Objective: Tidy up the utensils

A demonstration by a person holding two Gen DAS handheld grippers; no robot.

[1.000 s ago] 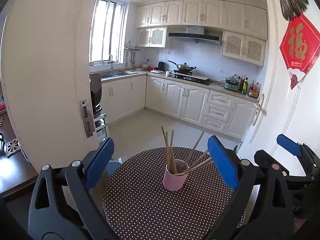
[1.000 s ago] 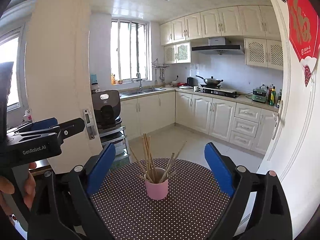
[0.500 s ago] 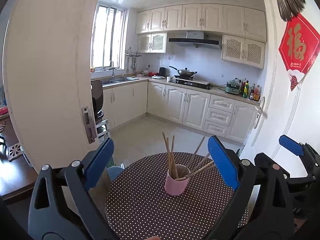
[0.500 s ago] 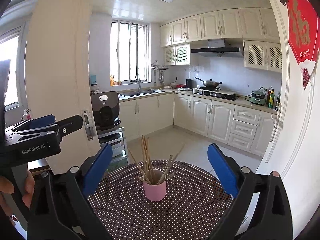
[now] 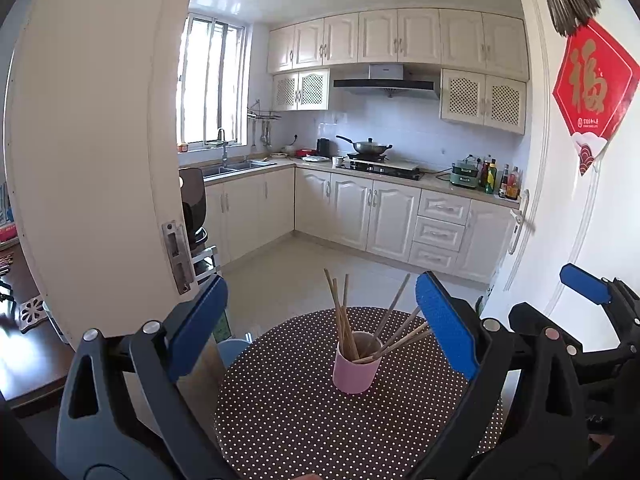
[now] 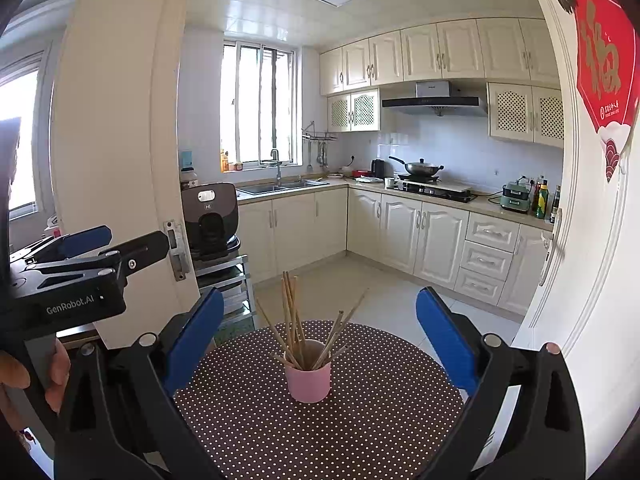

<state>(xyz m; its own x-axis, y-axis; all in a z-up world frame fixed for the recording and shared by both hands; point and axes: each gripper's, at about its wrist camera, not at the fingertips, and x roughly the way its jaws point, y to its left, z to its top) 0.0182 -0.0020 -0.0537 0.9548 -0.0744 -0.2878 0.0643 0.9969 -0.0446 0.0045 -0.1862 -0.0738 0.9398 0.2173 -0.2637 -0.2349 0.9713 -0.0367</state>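
While we hold both grippers spread wide and empty, the pink cup [image 6: 309, 380] of wooden chopsticks [image 6: 294, 320] stands on the polka-dot round table [image 6: 360, 420], ahead of the right gripper [image 6: 316, 334] and the left gripper [image 5: 320, 322], touching neither.

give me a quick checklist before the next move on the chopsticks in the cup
1. Right claw open, nothing between its pads: ok.
2. Left claw open and empty: ok.
3. Cup upright on the table: ok.
4. Chopsticks all in the cup, none on the table: ok.
5. Chopsticks bunched neatly: not ok, they splay to both sides.
6. Claws clear of the cup: ok, neither touches it.
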